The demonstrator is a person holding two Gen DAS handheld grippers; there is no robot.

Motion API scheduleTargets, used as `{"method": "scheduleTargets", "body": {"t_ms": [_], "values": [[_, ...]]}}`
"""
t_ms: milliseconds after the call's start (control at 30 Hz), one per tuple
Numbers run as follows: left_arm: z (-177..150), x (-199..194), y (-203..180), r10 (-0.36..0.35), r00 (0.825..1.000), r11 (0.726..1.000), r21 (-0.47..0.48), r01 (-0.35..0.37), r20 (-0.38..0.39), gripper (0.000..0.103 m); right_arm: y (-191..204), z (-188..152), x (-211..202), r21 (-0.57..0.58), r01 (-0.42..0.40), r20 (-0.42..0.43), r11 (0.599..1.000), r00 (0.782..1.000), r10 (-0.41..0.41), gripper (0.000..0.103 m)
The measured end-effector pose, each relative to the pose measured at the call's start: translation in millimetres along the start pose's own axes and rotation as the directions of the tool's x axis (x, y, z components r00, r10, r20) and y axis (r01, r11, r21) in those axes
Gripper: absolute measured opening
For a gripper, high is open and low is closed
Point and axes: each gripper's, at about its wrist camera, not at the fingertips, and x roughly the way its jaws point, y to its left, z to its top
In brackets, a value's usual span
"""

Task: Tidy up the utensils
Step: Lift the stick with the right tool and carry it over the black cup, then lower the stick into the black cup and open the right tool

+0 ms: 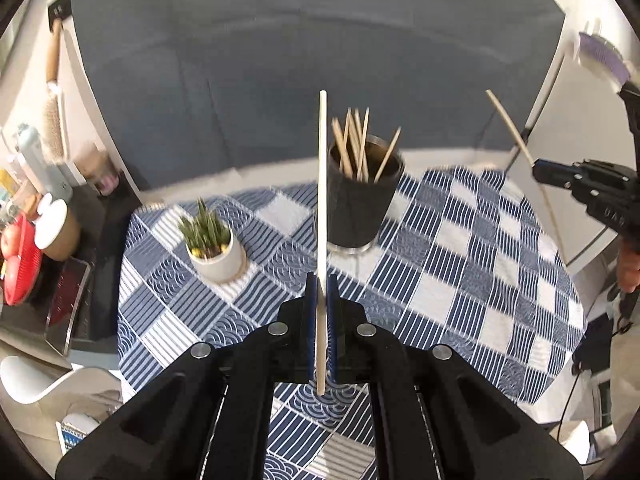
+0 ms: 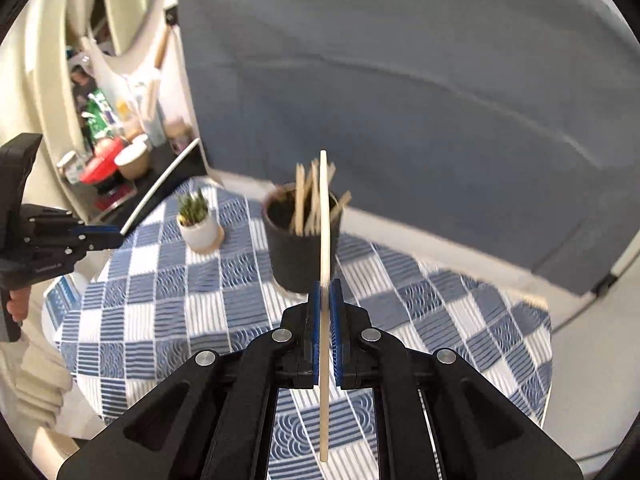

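Note:
A dark cup [image 1: 360, 204] holding several wooden chopsticks [image 1: 354, 146] stands on the blue checked tablecloth [image 1: 460, 264]. My left gripper [image 1: 322, 280] is shut on a pale chopstick [image 1: 322, 184], held upright above the cloth, just left of the cup. My right gripper [image 2: 328, 286] is shut on another pale chopstick [image 2: 324, 220], upright in front of the cup [image 2: 294, 248]. The right gripper also shows in the left wrist view [image 1: 538, 170] with its chopstick [image 1: 510, 128]; the left gripper shows in the right wrist view [image 2: 116, 236] with its chopstick [image 2: 160, 188].
A small plant in a white pot [image 1: 214, 244] stands on the cloth left of the cup. A side shelf [image 1: 92, 248] with a red bowl [image 1: 20, 264], a paper cup and bottles sits at the left. A grey sofa [image 1: 320, 80] stands behind the table.

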Motion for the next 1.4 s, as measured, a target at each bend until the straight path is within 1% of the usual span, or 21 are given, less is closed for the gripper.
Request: {"method": "scheduleTargets", "body": {"t_ms": [67,167,233,333,433,500,567,633,667,800,833,900,967,1033,1067,1167,1233,1267,1333,1400], "values": [[7.9,-10.0,-3.9,0.008,0.999,1.000,0.002,-0.008,0.032,0.005,2.9,9.6,-5.0,-0.007,-0.021,0.029,1.000,0.999,0.021,0.005],[20.9,-23.9,-6.7,0.002,0.996,1.000,-0.008,-0.001,0.088,0.005,6.1,23.3,-8.2,-0.020,-0.037,0.072,0.999,0.997,0.038,0.005],[30.3,-32.2,-8.3,-0.006,0.992,1.000,-0.013,0.008,0.129,0.005,6.3,30.9,-9.8,-0.023,-0.046,0.105,0.999,0.993,0.049,0.005],[47.4,-42.6,-10.3,-0.012,0.979,1.000,-0.015,0.016,0.203,0.005,2.2,43.4,-10.0,-0.020,-0.084,0.161,0.996,0.983,0.086,0.005],[63.7,-46.3,-10.7,-0.026,0.966,0.999,-0.034,0.036,0.258,0.005,-5.6,54.9,-11.0,-0.005,-0.125,0.221,0.992,0.967,0.123,0.005],[73.7,-47.9,-13.3,-0.023,0.955,0.999,-0.033,0.035,0.296,0.005,-11.4,63.2,-12.4,0.004,-0.151,0.264,0.989,0.954,0.144,0.005],[82.3,-47.1,-12.6,-0.037,0.943,0.997,-0.046,0.055,0.331,0.005,-16.0,72.0,-15.1,-0.006,-0.180,0.315,0.984,0.933,0.172,0.005],[90.4,-43.0,-11.5,-0.043,0.933,0.996,-0.056,0.068,0.357,0.005,-20.1,80.3,-16.3,-0.011,-0.189,0.353,0.982,0.918,0.180,0.005],[94.6,-39.4,-10.6,-0.059,0.927,0.994,-0.060,0.088,0.371,0.005,-23.1,84.9,-16.2,-0.016,-0.207,0.378,0.978,0.904,0.198,0.005],[110.6,-18.2,-8.1,-0.090,0.912,0.990,-0.067,0.127,0.401,0.005,-32.7,99.4,-7.7,-0.037,-0.228,0.437,0.973,0.872,0.221,0.005],[113.2,-12.8,-7.9,-0.092,0.910,0.989,-0.068,0.131,0.404,0.005,-35.5,102.2,-2.3,-0.038,-0.228,0.448,0.973,0.867,0.221,0.005],[119.8,4.6,-8.6,-0.070,0.905,0.992,-0.068,0.108,0.420,0.005,-43.7,107.8,12.1,-0.024,-0.251,0.453,0.968,0.860,0.235,0.005],[122.8,22.6,-6.9,-0.099,0.900,0.987,-0.076,0.144,0.424,0.005,-47.6,112.3,30.5,-0.023,-0.265,0.452,0.964,0.857,0.246,0.005],[124.7,42.2,-4.8,-0.110,0.899,0.983,-0.089,0.162,0.423,0.005,-49.8,112.6,45.9,-0.019,-0.285,0.445,0.958,0.856,0.263,0.005],[125.4,55.6,-2.0,-0.137,0.898,0.976,-0.099,0.195,0.417,0.005,-52.2,113.3,57.7,-0.009,-0.301,0.442,0.954,0.854,0.274,0.005],[124.5,83.5,5.5,-0.191,0.891,0.956,-0.127,0.264,0.411,0.005,-58.7,110.2,85.8,0.031,-0.329,0.432,0.944,0.856,0.284,0.005],[123.5,96.9,5.9,-0.204,0.891,0.953,-0.126,0.275,0.406,0.005,-59.4,107.8,101.0,0.046,-0.342,0.422,0.939,0.858,0.292,0.005],[122.1,103.5,6.4,-0.231,0.884,0.946,-0.118,0.301,0.406,0.005,-59.4,106.9,109.7,0.049,-0.351,0.415,0.935,0.859,0.300,0.005],[118.7,111.9,6.9,-0.250,0.872,0.940,-0.112,0.323,0.421,0.005,-59.2,105.4,123.8,0.054,-0.363,0.408,0.930,0.859,0.311,0.005],[115.5,121.1,8.3,-0.280,0.859,0.926,-0.115,0.360,0.429,0.005,-58.0,104.2,138.7,0.062,-0.377,0.397,0.924,0.859,0.324,0.005]]}}
